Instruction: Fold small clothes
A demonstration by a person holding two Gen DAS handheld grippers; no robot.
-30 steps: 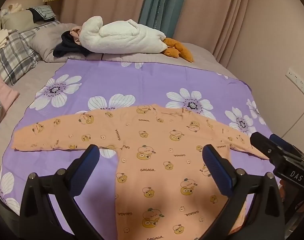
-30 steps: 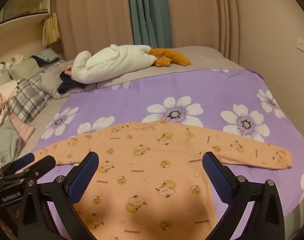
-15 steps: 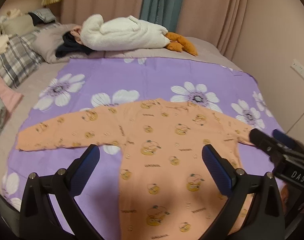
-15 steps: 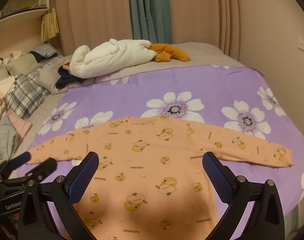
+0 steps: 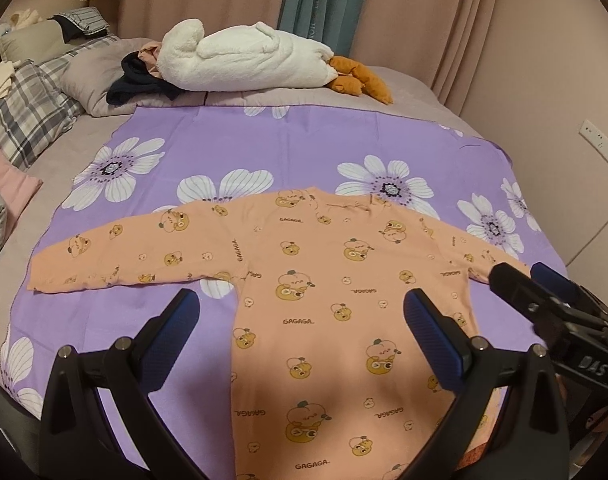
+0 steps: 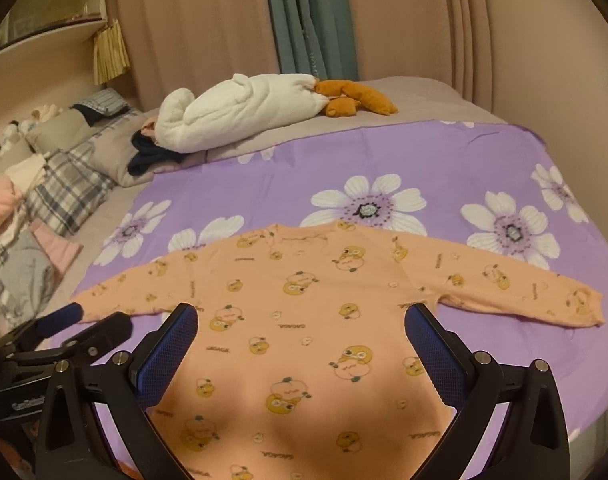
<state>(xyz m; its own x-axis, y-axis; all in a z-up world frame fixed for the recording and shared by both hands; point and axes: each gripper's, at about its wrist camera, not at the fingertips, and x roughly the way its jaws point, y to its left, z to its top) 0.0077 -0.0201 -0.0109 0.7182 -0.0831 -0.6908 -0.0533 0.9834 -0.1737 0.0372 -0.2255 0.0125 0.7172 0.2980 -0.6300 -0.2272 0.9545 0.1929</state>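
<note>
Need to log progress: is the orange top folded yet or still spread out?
Spread out, unfolded. The orange top lies flat on the purple floral sheet with both sleeves stretched sideways; both grippers are open above it.

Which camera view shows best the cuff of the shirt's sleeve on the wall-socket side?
The right wrist view: the cuff lies in full sight on the purple sheet. In the left wrist view the right gripper hides it.

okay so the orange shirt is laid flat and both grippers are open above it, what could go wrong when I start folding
The orange shirt lies on a loose purple flowered sheet; a low pinch could grab both layers and drag the sheet along.

Both sleeves are spread wide, so the left gripper and the right gripper, open near the body, would need to move outward to the cuffs, and an uneven pull could skew the shirt.

The hem sits near the bed's near edge and might slide off.
</note>
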